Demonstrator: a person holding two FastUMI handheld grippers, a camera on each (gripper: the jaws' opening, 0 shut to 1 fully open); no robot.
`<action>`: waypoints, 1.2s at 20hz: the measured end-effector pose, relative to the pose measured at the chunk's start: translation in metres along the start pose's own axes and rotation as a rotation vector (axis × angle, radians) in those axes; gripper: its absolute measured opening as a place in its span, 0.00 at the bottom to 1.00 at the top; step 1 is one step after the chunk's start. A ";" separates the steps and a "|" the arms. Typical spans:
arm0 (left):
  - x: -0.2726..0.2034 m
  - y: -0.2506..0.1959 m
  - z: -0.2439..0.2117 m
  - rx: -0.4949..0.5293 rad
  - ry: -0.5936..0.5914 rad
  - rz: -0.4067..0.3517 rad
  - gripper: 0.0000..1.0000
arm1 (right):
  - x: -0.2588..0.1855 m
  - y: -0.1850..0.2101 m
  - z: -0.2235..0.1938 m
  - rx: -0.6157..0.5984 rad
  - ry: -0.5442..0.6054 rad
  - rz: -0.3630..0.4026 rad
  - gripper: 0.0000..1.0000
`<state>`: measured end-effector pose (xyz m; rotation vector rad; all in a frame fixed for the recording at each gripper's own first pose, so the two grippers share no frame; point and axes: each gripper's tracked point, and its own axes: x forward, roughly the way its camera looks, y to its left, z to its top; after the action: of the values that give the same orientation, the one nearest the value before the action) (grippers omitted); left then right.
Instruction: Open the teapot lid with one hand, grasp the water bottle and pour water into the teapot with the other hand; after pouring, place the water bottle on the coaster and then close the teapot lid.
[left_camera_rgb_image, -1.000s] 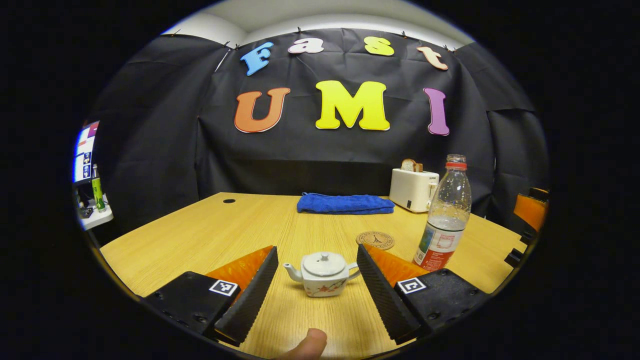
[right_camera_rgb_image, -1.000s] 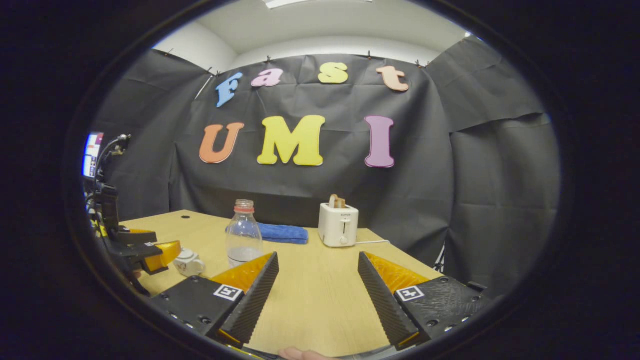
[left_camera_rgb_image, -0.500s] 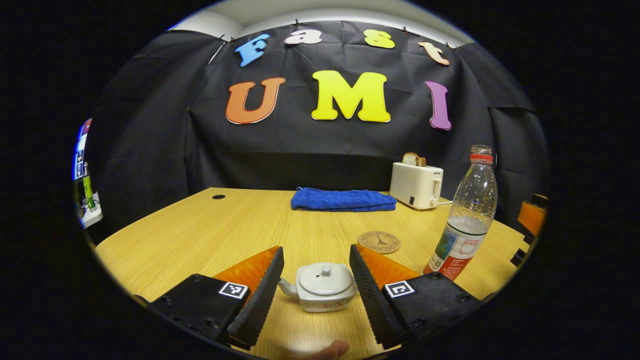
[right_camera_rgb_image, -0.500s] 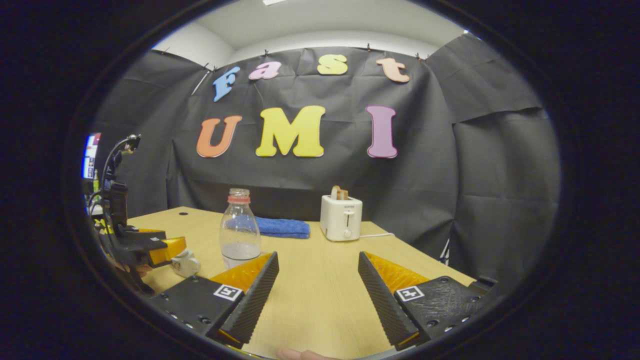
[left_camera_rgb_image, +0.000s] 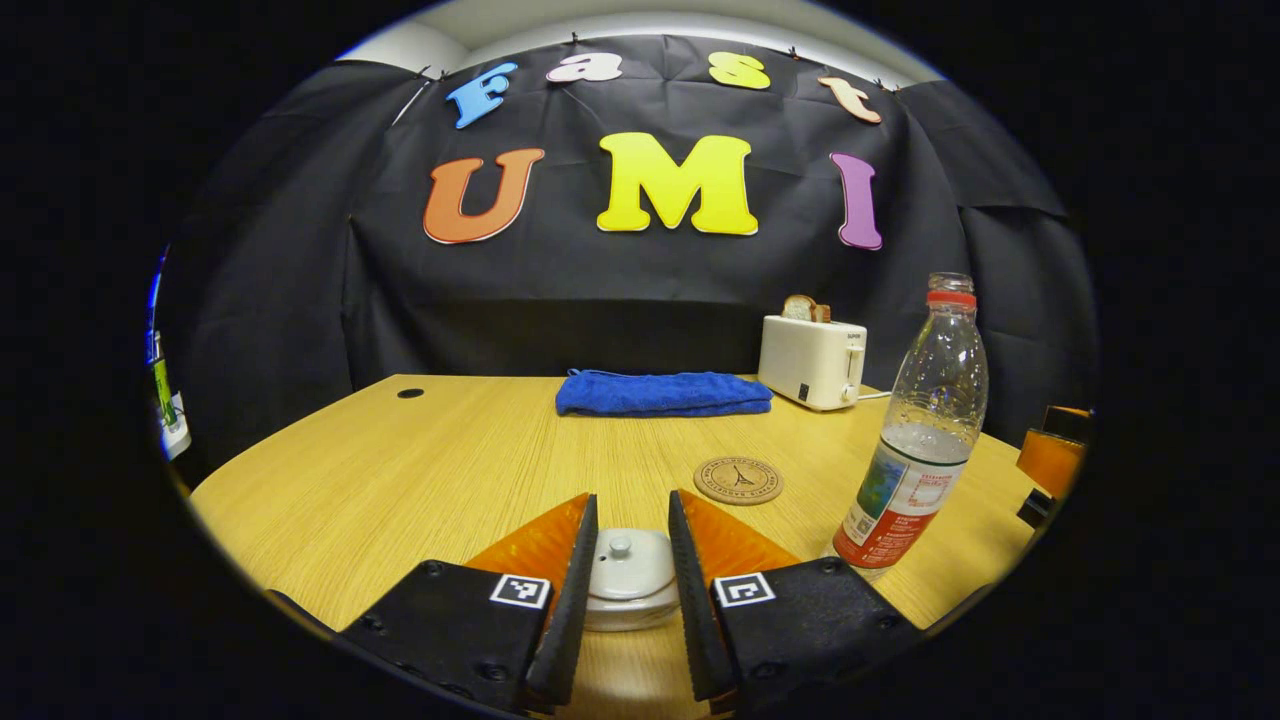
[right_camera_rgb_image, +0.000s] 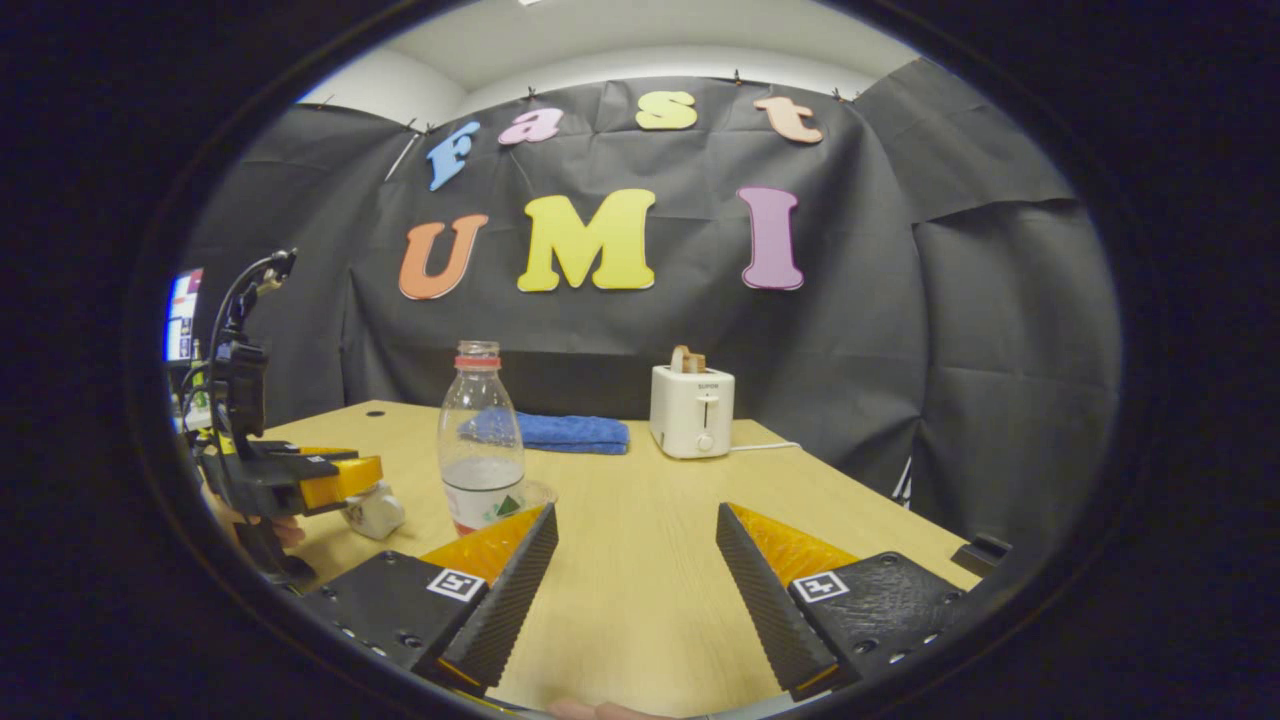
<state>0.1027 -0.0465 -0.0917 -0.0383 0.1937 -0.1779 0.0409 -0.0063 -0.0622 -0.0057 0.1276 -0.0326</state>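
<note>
The left gripper (left_camera_rgb_image: 627, 590) is down low over the teapot (left_camera_rgb_image: 628, 590), its two fingers drawn in close on either side of the lid (left_camera_rgb_image: 630, 572); the gap is narrow and the lid sits right in it, but whether both fingers are actually pressing on it I cannot tell from here; the little knob on top stands free between them. So by my reading the task is at its very first step: the lid is on the pot, nothing is poured, and everything else is yet to come, the bottle pick-up, the pour, the set-down on the coaster, the lid going back on.

Moving outward in the left gripper view: the round coaster (left_camera_rgb_image: 738, 480) lies bare just beyond the teapot; the water bottle (left_camera_rgb_image: 922, 425) stands upright to the right of it, uncapped, partly filled; farther back a folded blue towel (left_camera_rgb_image: 664, 393) and a white toaster (left_camera_rgb_image: 811, 362) with bread in its slot sit near the far edge of the wooden surface (left_camera_rgb_image: 420, 470).

Now the right gripper (right_camera_rgb_image: 636, 580): fingers spread wide, nothing between them, hanging over bare surface (right_camera_rgb_image: 640, 560) well short of the water bottle (right_camera_rgb_image: 481, 440).

What this right gripper view adds is the side-on look: the left gripper (right_camera_rgb_image: 345, 478) sits over the top of the teapot (right_camera_rgb_image: 375, 510), with a bit of the person's hand (right_camera_rgb_image: 275, 530) below it; the left gripper view, in turn, gives the coaster and the close look down on the lid.
</note>
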 end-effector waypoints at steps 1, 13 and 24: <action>0.001 0.001 0.001 0.013 -0.004 0.006 0.39 | -0.001 0.001 -0.001 -0.004 0.002 0.005 0.97; -0.003 0.012 0.018 0.049 -0.027 0.055 0.03 | -0.003 0.018 -0.010 0.021 0.024 0.080 0.97; -0.045 0.030 0.069 -0.059 -0.065 0.013 0.03 | 0.005 0.076 -0.011 -0.024 0.036 0.163 0.97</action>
<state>0.0774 -0.0079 -0.0170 -0.1008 0.1347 -0.1577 0.0468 0.0694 -0.0745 -0.0184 0.1638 0.1321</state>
